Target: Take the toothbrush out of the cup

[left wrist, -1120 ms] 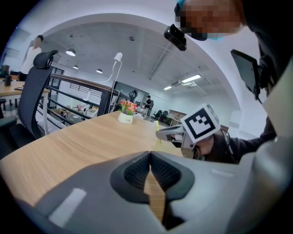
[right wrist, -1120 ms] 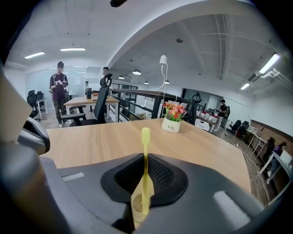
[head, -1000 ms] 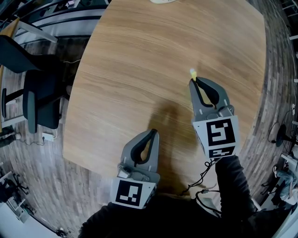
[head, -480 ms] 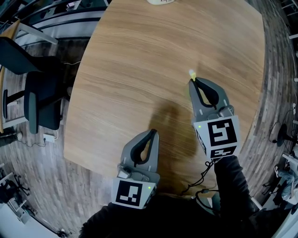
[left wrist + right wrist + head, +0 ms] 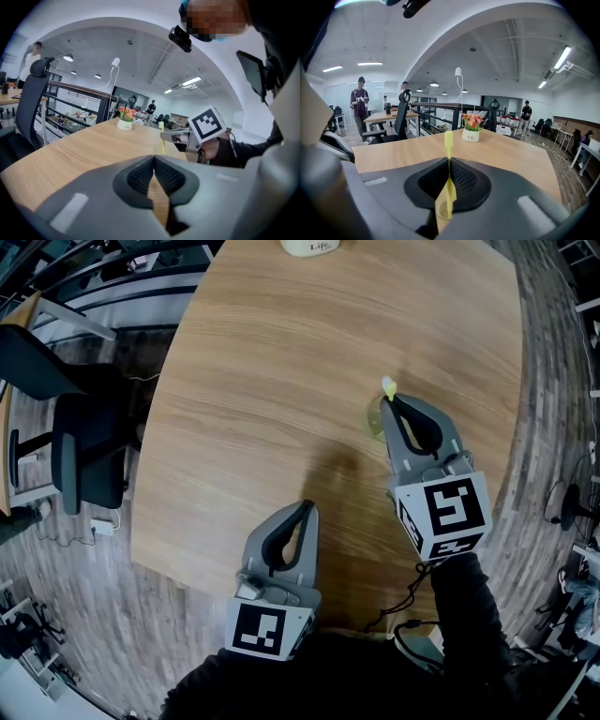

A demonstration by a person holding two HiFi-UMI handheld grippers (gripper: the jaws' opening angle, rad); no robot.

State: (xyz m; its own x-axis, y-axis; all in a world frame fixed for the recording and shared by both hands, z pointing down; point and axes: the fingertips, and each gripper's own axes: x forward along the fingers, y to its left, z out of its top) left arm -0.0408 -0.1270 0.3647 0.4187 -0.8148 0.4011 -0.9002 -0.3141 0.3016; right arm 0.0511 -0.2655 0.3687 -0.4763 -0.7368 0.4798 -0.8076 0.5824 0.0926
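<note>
My right gripper [image 5: 389,401] is shut on a yellow toothbrush [image 5: 387,387]; its jaws have just been closing on the handle. In the right gripper view the toothbrush [image 5: 448,187] stands upright between the pads, its head above the jaws. A small clear cup [image 5: 374,419] stands on the wooden table [image 5: 281,362] just below and left of the fingertips, and the cup [image 5: 440,212] shows under the brush's lower end. My left gripper [image 5: 307,506] hangs near the table's front edge, shut and empty. The left gripper view shows the right gripper [image 5: 176,136] holding the toothbrush [image 5: 162,138].
A white flower pot [image 5: 309,246] stands at the table's far edge. A black office chair [image 5: 75,451] stands on the floor left of the table. People stand by desks in the background of the right gripper view.
My right gripper has lifted a little with the toothbrush, and the cup now shows below its tips. The left gripper has stayed where it was.
</note>
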